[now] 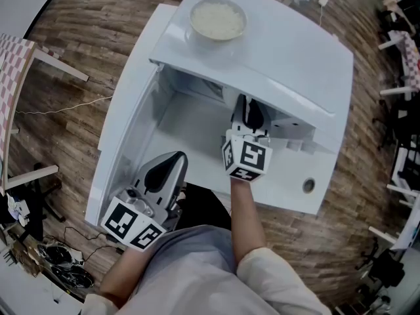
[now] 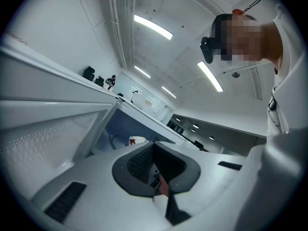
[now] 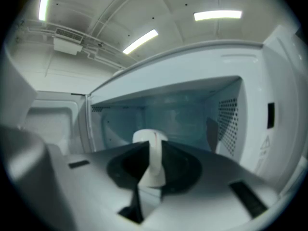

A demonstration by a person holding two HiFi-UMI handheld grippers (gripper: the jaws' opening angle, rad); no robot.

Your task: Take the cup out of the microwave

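Observation:
A white microwave (image 1: 289,58) stands with its door (image 1: 128,104) swung open to the left. In the right gripper view a white cup (image 3: 146,137) sits on the floor of the cavity. Its handle (image 3: 155,162) runs down between the two jaws of my right gripper (image 3: 154,170), which are shut on it. From the head view that gripper (image 1: 248,113) reaches into the opening, and the cup is hidden there. My left gripper (image 1: 165,169) hangs in front of the open door, jaws together and empty. Past that gripper (image 2: 156,172), its own view catches the cup (image 2: 136,140) far off.
A bowl of white rice (image 1: 218,20) rests on top of the microwave. The door's perforated inner panel (image 2: 43,143) is close on the left gripper's left. Wooden floor surrounds the stand, with a checkered cloth (image 1: 14,64) and cables (image 1: 59,268) at the left.

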